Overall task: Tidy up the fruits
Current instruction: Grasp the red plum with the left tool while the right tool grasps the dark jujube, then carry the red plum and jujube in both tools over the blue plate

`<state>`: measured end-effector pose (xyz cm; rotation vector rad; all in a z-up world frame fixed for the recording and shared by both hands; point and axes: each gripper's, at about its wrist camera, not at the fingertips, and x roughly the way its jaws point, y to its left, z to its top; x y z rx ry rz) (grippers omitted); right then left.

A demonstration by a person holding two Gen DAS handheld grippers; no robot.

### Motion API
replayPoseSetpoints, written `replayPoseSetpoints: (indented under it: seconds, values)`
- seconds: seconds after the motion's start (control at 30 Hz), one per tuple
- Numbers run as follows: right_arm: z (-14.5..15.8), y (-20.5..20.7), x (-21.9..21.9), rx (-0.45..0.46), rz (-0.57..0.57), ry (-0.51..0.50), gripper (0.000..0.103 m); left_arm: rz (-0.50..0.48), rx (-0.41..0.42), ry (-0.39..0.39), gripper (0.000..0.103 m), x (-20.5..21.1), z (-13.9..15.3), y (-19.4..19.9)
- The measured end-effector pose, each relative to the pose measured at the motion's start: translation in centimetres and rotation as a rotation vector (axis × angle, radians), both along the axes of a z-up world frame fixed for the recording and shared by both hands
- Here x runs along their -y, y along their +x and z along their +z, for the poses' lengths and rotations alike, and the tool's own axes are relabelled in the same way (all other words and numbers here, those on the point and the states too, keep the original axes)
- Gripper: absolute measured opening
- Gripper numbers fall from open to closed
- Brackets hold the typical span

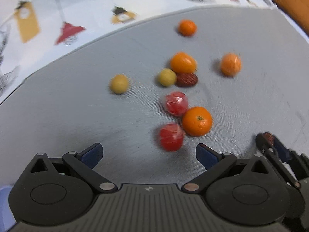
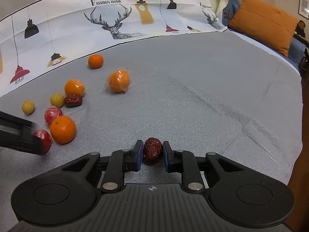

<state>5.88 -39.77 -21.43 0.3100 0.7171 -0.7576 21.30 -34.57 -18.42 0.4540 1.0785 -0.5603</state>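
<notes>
Grey woven cloth point(image 2: 193, 96) covered the work surface, with a printed sheet of lamps and deer point(image 2: 112, 25) along its far edge and an orange cushion point(image 2: 264, 23) on seating beyond the right corner.

Inspected left to right in the right wrist view. Furthest left lay two yellow fruits point(image 2: 28, 107), apart from each other. Next stood the main cluster: two red wrapped fruits point(image 2: 53, 114), a bare orange point(image 2: 63, 129) touching them, a dark red date point(image 2: 73, 100) pressed against a film-wrapped orange point(image 2: 74, 87). Further right sat another wrapped orange point(image 2: 119, 81) and a small orange point(image 2: 95, 61) near the printed sheet, each alone. Kinds were mixed and scattered, so I judged the sorting barely begun.

My left gripper point(image 1: 149, 153) was spread wide and held nothing. It pointed at the nearest red fruit point(image 1: 171, 137), which lay just ahead of the fingertips; I judged this a line-up for the next pick. That view was blurred.

My right gripper point(image 2: 152, 152) was closed on a second date point(image 2: 152, 150), pads point(image 2: 139, 154) against both flanks. It was held low over bare cloth, well apart from the cluster, presumably to begin a separate group. Whether the date touched the cloth I could not tell.
</notes>
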Motion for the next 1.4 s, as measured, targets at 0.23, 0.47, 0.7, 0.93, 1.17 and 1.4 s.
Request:
replayPoseSetpoints:
  seconds: [0.23,0.47,0.7,0.93,1.17,1.4]
  values:
    - [0.1,0.3,-0.2,-0.012,-0.006,-0.021,0.022,-0.042,-0.008,-0.048,0.051,0.7,-0.9,0.4]
    - [0.9,-0.2,-0.4,0.034,-0.002,-0.005,0.022,-0.011,0.064,-0.1,0.03,-2.7,2.2,-1.5]
    - [5.4,-3.2,-3.2,0.125,0.109,-0.068,0.022,0.069,0.107,-0.118,0.03,-10.4,8.8,-5.7]
    - [12.0,-10.6,-9.4,0.188,0.315,-0.032,0.022,0.182,0.151,-0.129,0.031,-19.8,15.0,-11.9]
    - [17.1,-16.3,-16.4,0.24,0.472,-0.009,0.022,0.302,0.19,-0.184,0.03,-29.0,19.2,-17.8]
    - [20.1,-20.7,-23.3,0.313,0.662,-0.021,0.022,0.406,0.21,-0.202,0.031,-36.1,20.9,-23.7]
